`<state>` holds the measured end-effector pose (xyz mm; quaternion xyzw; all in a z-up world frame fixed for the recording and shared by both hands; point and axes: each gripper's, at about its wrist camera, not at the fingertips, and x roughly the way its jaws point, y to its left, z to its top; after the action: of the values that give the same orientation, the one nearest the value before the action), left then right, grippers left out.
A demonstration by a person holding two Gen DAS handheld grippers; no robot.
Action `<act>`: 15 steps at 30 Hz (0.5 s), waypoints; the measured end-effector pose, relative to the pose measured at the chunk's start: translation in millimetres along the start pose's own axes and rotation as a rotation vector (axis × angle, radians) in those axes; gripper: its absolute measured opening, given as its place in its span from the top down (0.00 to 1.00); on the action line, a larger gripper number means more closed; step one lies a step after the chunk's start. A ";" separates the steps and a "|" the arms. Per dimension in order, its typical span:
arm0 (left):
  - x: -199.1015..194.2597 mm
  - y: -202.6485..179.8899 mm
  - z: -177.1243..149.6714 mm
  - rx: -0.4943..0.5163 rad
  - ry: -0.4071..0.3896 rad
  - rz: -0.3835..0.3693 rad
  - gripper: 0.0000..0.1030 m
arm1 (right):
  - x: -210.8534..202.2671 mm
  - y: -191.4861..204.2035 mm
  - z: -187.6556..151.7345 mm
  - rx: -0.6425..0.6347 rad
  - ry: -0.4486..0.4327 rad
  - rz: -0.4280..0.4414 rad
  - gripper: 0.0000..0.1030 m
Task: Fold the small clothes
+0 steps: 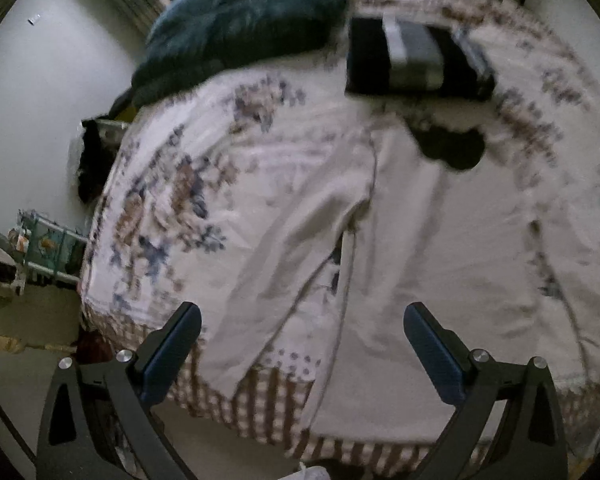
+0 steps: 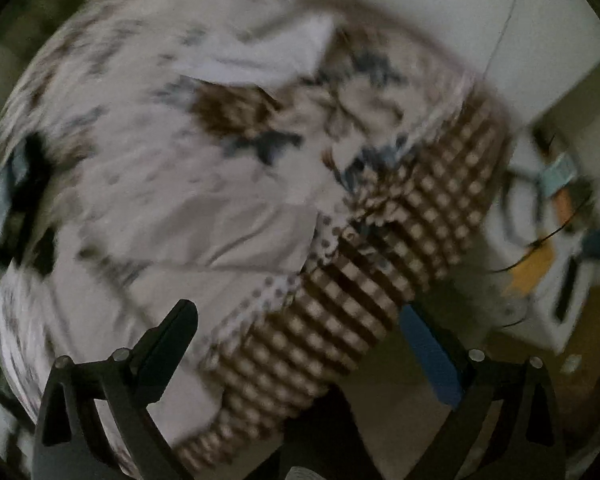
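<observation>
A pale beige long-sleeved garment (image 1: 440, 240) lies spread flat on a bed with a floral cover (image 1: 188, 184). Its dark neck opening (image 1: 452, 148) points to the far side and one sleeve (image 1: 292, 264) runs toward the near edge. My left gripper (image 1: 302, 316) is open and empty above the sleeve and hem. In the blurred right wrist view the same garment (image 2: 204, 232) lies on the bed, and my right gripper (image 2: 300, 320) is open and empty above the bed's checked edge (image 2: 340, 312).
A dark teal blanket (image 1: 244, 28) is heaped at the far left of the bed. A black and grey folded stack (image 1: 416, 60) lies beside it. Clutter (image 1: 40, 248) stands on the floor left of the bed, and more floor items (image 2: 560, 216) sit on the right.
</observation>
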<state>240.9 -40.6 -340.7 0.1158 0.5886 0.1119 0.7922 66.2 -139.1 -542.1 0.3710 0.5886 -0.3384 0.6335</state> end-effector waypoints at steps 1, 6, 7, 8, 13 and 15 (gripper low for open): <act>20.7 -6.2 0.6 -0.007 0.029 0.000 0.00 | 23.0 1.3 1.3 0.029 0.018 -0.019 0.04; 103.7 -34.2 -0.8 -0.008 0.128 0.016 0.00 | 131.0 -10.2 27.9 0.149 0.082 -0.044 0.09; 116.6 -39.1 -1.2 -0.004 0.142 0.023 0.00 | 148.8 -10.2 30.3 0.174 0.095 -0.048 0.18; 129.5 -42.1 -0.6 0.000 0.154 0.027 0.00 | 158.0 -8.2 30.7 0.191 0.100 -0.035 0.22; 149.8 -40.4 5.6 0.017 0.163 0.007 0.00 | 145.4 28.3 24.3 0.177 -0.016 -0.044 0.96; 144.8 -28.1 12.0 0.015 0.138 0.010 0.00 | 126.1 61.2 16.2 0.125 -0.058 -0.028 0.96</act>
<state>294.4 -22.5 -477.5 0.1166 0.6423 0.1194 0.7481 137.1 -121.8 -662.9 0.3916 0.5527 -0.3941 0.6212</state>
